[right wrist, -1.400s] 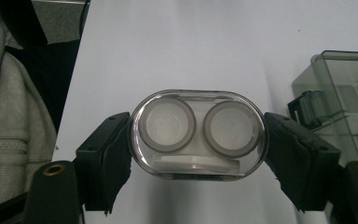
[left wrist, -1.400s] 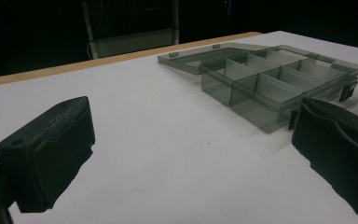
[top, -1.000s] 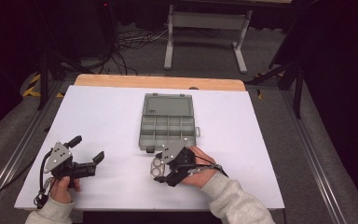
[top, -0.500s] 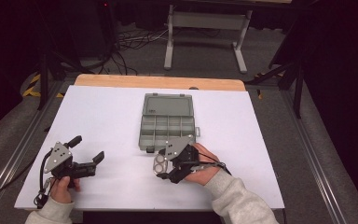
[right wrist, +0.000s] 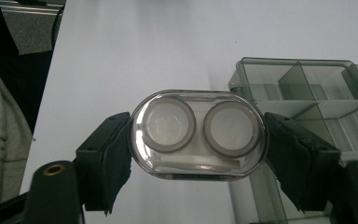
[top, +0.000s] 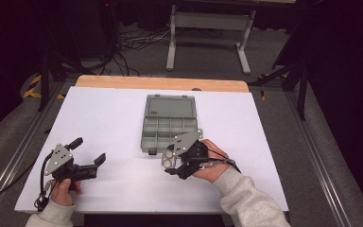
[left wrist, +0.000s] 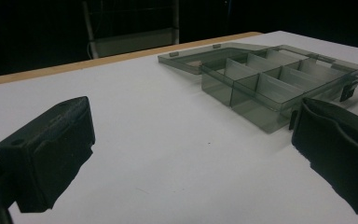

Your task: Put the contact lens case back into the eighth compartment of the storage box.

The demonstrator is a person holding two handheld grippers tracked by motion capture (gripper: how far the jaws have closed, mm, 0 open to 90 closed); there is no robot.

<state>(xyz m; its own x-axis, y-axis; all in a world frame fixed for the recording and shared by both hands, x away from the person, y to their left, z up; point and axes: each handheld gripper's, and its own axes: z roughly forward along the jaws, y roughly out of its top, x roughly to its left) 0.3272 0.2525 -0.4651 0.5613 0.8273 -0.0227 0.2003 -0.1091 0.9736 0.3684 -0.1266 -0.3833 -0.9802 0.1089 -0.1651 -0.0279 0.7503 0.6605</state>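
right claw [top: 169, 161] drawn slightly back from organizer box [top: 169, 124], clamped on clear oval case [right wrist: 197, 133]; left claw [top: 90, 158] unmoved, gaping, empty.

The compartment box [top: 169, 124] is smoky translucent plastic, smooth and faintly glossy, and the small oval case [right wrist: 197, 134] looks like clear glossy plastic. The table top [top: 104, 123] is matt white with a bare wood strip [top: 160, 83] at its far edge. The right gripper [right wrist: 197, 163] and left gripper [left wrist: 191, 158] have matt black jaws with rough-edged pads, and the person's sleeve [top: 253, 203] is soft grey cloth.

No legible text, labels, brands or numbers on any surface; translucent grey plastic compartment box [top: 169, 124] carries no readable marking.
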